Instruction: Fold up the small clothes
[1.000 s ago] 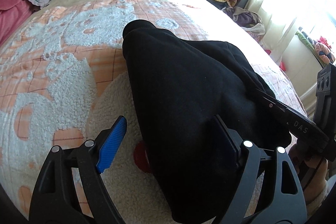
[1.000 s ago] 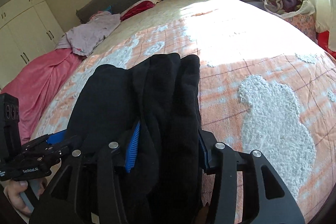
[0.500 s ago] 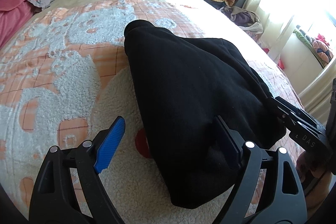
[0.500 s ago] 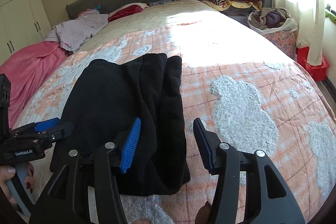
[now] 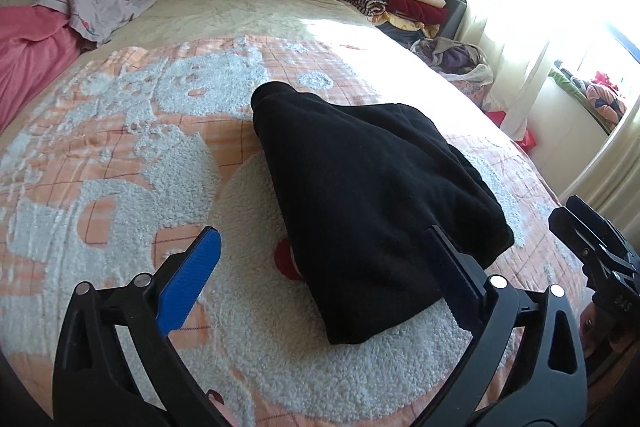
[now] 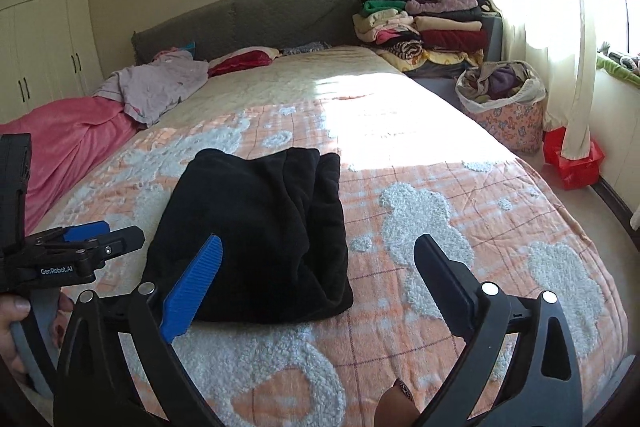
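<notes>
Left wrist view, garment: we see a black fleece garment (image 5: 372,199) folded into a thick wedge on the orange-and-white bed blanket (image 5: 120,163), right in front of us.
Left wrist view, claw: our left gripper (image 5: 324,279) is spread wide with nothing in it; the dark pad overlaps the garment's near corner, though we cannot tell whether it touches.
Left wrist view, neighbour: the right gripper (image 5: 592,243) pokes in at the right edge, apart from the cloth.
Right wrist view, garment: the bundle (image 6: 256,231) lies flat, layered edges running along its right side.
Right wrist view, claw: our right gripper (image 6: 320,279) hovers with fingers apart, empty, tilted down over the near edge.
Right wrist view, neighbour: the left gripper (image 6: 92,239) sits low at the left, beside the bundle.
Handling: it looks soft, light, floppy and grippy, we judge; pinch through all the layers at a near corner, or the fold may slide open.
</notes>
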Demonstrator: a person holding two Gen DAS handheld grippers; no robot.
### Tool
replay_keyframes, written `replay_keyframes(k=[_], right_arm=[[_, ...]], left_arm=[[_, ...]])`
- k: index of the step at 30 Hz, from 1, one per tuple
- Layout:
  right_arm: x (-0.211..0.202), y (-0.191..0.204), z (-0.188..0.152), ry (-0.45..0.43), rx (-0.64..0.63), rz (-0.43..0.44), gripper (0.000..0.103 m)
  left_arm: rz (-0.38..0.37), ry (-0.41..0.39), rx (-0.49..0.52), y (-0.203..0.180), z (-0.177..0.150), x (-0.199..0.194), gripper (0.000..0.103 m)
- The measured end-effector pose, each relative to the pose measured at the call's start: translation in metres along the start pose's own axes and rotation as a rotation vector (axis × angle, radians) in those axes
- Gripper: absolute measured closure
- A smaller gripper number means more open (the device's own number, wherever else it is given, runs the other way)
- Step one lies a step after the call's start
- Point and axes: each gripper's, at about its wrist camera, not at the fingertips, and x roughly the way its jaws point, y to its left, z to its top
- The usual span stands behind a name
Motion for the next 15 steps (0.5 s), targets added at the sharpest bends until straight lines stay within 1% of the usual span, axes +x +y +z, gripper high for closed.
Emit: replay_keyframes(k=[3, 6, 15], right_arm=[[-0.021, 0.009, -0.002, -0.05, -0.008, -0.007, 0.005], [-0.036, 0.017, -0.006, -0.08, -0.012, -0.003, 0.005], [-0.067, 0.04, -0.022, -0.111, -0.064, -0.022, 0.005]], left_arm=[[0.016, -0.015, 0.014, 0.001, -0.005, -0.015, 0.009], [0.029, -0.041, 0.032, 0.001, -0.012, -0.033, 0.009], [0.051, -0.061, 0.054, 0.002, -0.048, -0.066, 0.009]])
